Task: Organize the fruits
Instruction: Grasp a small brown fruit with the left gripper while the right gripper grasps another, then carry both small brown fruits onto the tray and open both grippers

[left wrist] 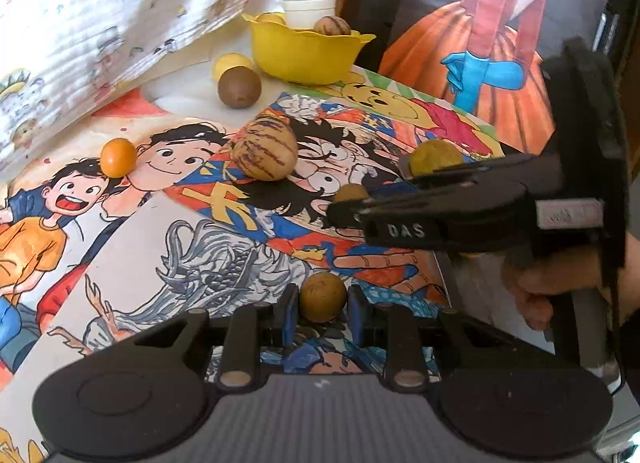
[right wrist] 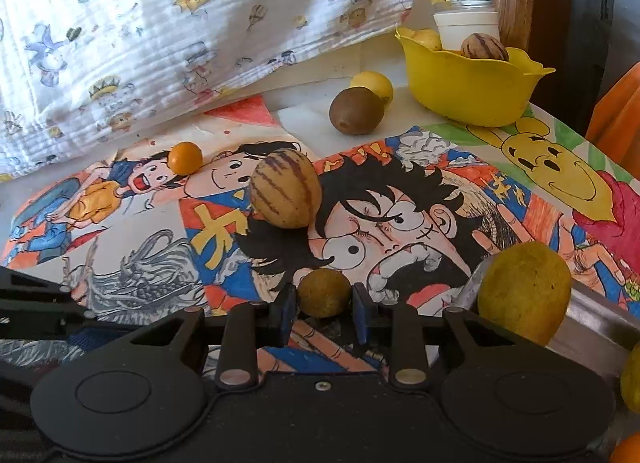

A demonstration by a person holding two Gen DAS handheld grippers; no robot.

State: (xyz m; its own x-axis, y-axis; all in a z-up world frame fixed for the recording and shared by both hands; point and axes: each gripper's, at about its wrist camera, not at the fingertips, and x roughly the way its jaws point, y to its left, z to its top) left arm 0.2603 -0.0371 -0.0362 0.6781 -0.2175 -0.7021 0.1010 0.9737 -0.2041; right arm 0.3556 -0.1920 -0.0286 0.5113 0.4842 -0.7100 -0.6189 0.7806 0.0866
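A: Each gripper has its own small round brown fruit. The left gripper (left wrist: 322, 299) is clamped on one (left wrist: 322, 297), blue pads touching both its sides, low over the cartoon-printed mat (left wrist: 168, 247). The right gripper (right wrist: 324, 299) is clamped on another (right wrist: 324, 292) the same way.

B: And the destination?

A: Likely the yellow bowl (left wrist: 304, 55) at the far end, already holding a striped fruit (left wrist: 332, 26). A larger striped fruit (left wrist: 264, 153), an orange one (left wrist: 118, 157) and a brown kiwi-like one (left wrist: 239, 87) lie loose on the mat between.

B: Risks?

A: Round fruit could squirt out from flat pads if the grip is off-centre. The two tools sit close together, so lifting both may knock them. A low carry might also nudge the big striped fruit rolling.
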